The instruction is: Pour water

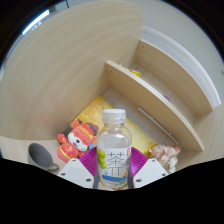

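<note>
- One clear plastic bottle with white cap and pale label stands upright between the fingers — held at its lower body.
- Both fingers of the gripper press the bottle's sides; the grip looks firm.
- Smooth light-wood table lies open beyond.
- Curved wooden shelf — raised edge — sits beside.
- Orange toy and grey spoon lie nearby.

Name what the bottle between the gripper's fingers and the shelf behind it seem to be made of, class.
Bottle: likely clear plastic, glossy; you see through it, with a white cap and paper-like label. Shelf: looks like light wood or wood laminate, matte, faint grain. The gripper fingers flank the bottle.
</note>
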The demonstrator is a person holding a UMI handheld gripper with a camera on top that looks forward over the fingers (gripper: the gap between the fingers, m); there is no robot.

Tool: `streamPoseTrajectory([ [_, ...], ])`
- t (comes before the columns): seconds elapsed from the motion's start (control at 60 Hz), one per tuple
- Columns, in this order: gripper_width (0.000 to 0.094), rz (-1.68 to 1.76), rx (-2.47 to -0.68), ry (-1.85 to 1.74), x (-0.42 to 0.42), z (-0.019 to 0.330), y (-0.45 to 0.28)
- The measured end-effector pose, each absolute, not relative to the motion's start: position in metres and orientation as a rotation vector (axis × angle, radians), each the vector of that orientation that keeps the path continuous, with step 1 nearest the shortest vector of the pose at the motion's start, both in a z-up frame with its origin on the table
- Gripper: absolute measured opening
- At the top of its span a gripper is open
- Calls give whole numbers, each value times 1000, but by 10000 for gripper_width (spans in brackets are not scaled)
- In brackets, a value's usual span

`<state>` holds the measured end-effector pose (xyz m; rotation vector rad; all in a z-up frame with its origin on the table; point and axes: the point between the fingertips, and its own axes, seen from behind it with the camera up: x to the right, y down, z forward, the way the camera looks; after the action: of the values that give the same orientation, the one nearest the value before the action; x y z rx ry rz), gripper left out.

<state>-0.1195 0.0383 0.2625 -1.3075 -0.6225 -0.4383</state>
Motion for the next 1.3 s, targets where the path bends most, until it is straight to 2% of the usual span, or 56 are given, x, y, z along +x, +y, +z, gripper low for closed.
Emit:
streamPoseTrajectory([
  [0.083,395,-249,-1415,-424,-99,248,37],
  [0.2,395,-22,-1594,-226,-98,192,43],
  [0.3,397,67,-1691,-206,-85,146,48],
  [0.417,397,72,-1721,-218,-93,111,50],
  [0.567,396,105,-1755,-216,-102,84,51],
  [0.783,400,148,-1743,-176,-99,84,48],
  [1.0,557,149,-1770,-148,-96,82,50],
  [1.083,737,147,-1806,-100,-87,77,44],
  [1.15,841,144,-1836,-91,-83,72,32],
  [1.3,861,154,-1888,-82,-75,63,-14],
])
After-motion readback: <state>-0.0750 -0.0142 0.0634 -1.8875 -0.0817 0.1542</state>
